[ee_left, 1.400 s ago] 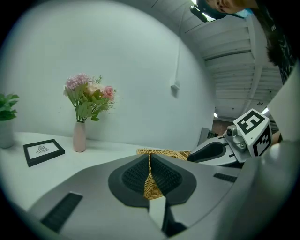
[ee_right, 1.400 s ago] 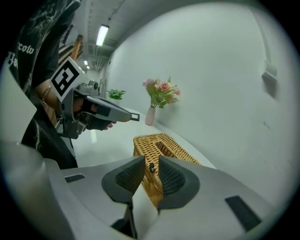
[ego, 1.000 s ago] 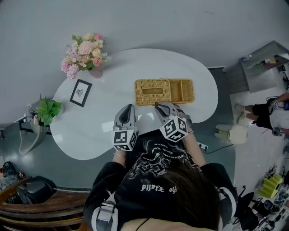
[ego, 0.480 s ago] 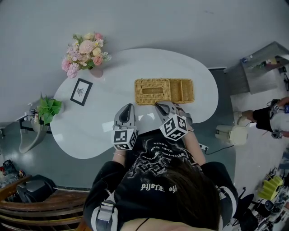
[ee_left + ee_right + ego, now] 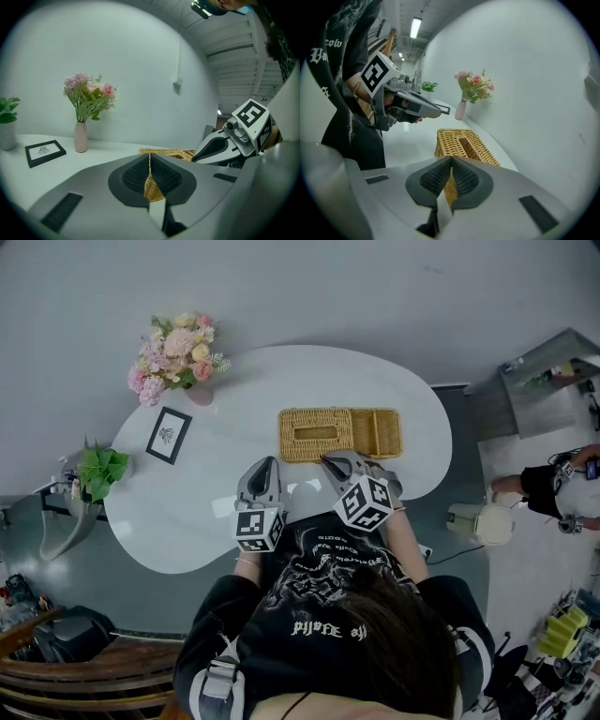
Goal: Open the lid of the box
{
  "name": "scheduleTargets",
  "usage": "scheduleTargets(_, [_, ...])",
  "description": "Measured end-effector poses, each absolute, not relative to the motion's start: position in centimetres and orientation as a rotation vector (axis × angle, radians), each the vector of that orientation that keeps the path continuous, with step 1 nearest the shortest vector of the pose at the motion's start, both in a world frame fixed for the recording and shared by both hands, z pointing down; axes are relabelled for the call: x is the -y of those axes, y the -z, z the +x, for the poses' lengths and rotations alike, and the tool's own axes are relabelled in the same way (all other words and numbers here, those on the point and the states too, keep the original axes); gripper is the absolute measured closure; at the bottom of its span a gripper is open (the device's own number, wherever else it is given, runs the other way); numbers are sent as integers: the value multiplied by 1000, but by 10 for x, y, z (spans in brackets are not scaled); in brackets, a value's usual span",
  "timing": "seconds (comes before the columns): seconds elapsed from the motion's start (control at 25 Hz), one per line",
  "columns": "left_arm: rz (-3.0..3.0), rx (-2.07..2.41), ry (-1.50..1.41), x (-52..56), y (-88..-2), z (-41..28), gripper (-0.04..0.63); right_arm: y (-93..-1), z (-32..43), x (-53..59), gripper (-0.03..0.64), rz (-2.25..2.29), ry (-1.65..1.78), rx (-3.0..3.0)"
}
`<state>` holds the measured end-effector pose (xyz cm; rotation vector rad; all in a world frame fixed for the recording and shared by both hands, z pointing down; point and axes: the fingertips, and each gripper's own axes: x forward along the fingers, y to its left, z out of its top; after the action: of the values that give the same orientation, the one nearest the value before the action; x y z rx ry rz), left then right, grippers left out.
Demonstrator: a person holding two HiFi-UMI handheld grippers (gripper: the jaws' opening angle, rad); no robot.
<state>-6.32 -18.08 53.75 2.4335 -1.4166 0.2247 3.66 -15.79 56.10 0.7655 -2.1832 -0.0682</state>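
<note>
Wicker box point(image 5: 339, 432) sits toward the far side of the white desk point(image 5: 187, 502), long side facing us. Its lid point(image 5: 316, 433), the slotted panel, covers the left part and lies flat, not yet raised. An open compartment point(image 5: 377, 430) takes the right end.

Our right hand-held gripper point(image 5: 325, 458) angles down onto the lid's near rim. Its jaws have just been closing and now stand almost together, with a strip of wicker showing between the pads. We read that as a pinch on the lid's edge, but we cannot tell how deep the bite goes. Our left hand-held gripper point(image 5: 266, 463) sits just off the box's near left corner, jaws pressed together, nothing held.

For the lift:
- We'd test the bite first with a gentle pull.
- We'd raise the near edge in an arc, on our guess that the hinge runs along the far side.
- If the light box tips or slides, we'd steady its body with the left hand-held gripper.
</note>
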Motion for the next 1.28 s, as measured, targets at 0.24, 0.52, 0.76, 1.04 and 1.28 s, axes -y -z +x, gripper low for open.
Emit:
scheduleTargets(0.24, [2428,1426,-223,185,-537,-65,569,-552,35,159,581,699,57,2215])
scheduleTargets(0.52, [2417,1451,-216,187,-537,-69,569,-532,40,170,581,698,80,2223])
scheduleTargets(0.76, [2411,1457,-211,186,-534,-67,569,-523,43,175,581,689,62,2241])
scheduleTargets(1.04, [2400,1465,-200,187,-533,-68,569,-516,47,182,581,674,52,2228])
scheduleTargets(1.28, [2398,1461,-208,188,-536,-67,569,-510,45,190,581,635,88,2217])
